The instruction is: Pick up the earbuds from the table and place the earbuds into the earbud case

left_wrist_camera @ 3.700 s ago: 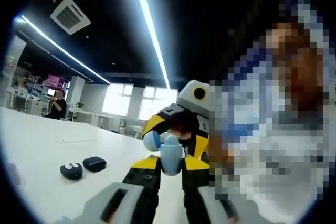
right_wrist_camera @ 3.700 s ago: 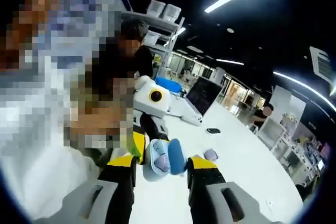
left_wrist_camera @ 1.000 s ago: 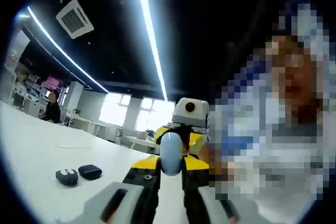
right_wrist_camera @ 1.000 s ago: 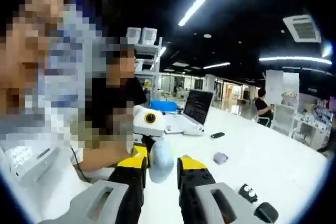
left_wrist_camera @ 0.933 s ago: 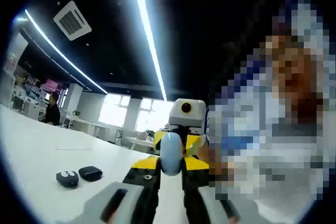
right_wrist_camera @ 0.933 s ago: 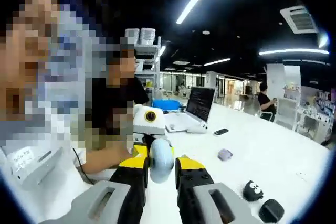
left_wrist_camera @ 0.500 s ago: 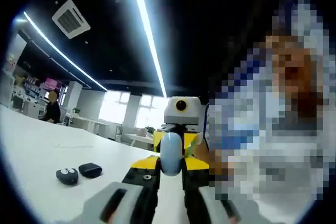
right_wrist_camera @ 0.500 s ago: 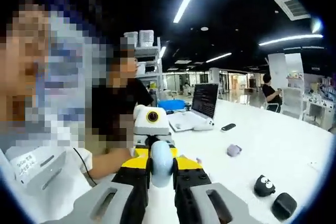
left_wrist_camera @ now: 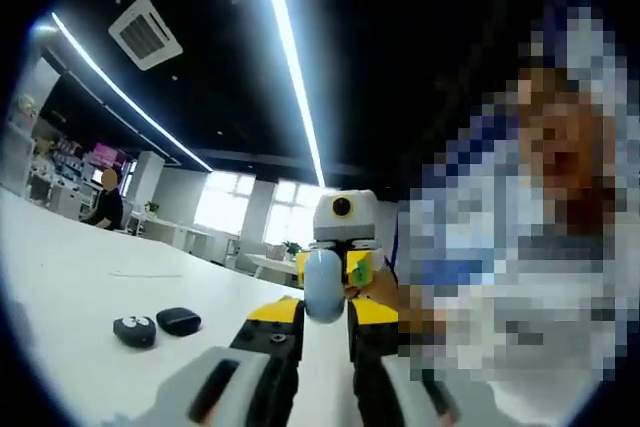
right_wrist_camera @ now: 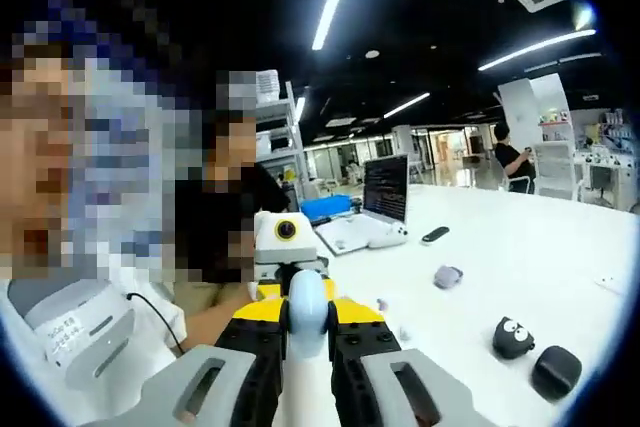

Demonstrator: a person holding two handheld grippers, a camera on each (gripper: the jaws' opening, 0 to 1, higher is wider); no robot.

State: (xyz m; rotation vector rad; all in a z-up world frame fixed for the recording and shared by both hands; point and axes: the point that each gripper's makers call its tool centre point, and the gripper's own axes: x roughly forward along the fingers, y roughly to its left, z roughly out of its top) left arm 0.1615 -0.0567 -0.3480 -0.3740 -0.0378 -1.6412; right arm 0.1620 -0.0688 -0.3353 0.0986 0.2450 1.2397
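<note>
A light blue earbud case (left_wrist_camera: 322, 283), its lid closed, is held above the white table (left_wrist_camera: 70, 287) between both grippers. They meet nose to nose. My left gripper (left_wrist_camera: 324, 309) is shut on the case's near end. In the left gripper view the right gripper (left_wrist_camera: 347, 250) comes in from beyond and grips the far end. In the right gripper view the case (right_wrist_camera: 307, 304) stands upright between the jaws of my right gripper (right_wrist_camera: 307, 325), which is shut on it, with the left gripper (right_wrist_camera: 287, 265) just behind. No earbuds are visible.
A black lump with white eyes (right_wrist_camera: 512, 337) and a black oval pod (right_wrist_camera: 556, 372) lie on the table (right_wrist_camera: 470, 247); they also appear as the lump (left_wrist_camera: 134, 330) and the pod (left_wrist_camera: 179, 321). A small grey-purple item (right_wrist_camera: 447, 276), a phone (right_wrist_camera: 434, 235) and a laptop (right_wrist_camera: 378, 197) are farther off. A person sits close behind the grippers.
The case, open 3.7 s ago, is now closed. The right jaws have narrowed onto it. Over the last second both views have only shifted slightly.
</note>
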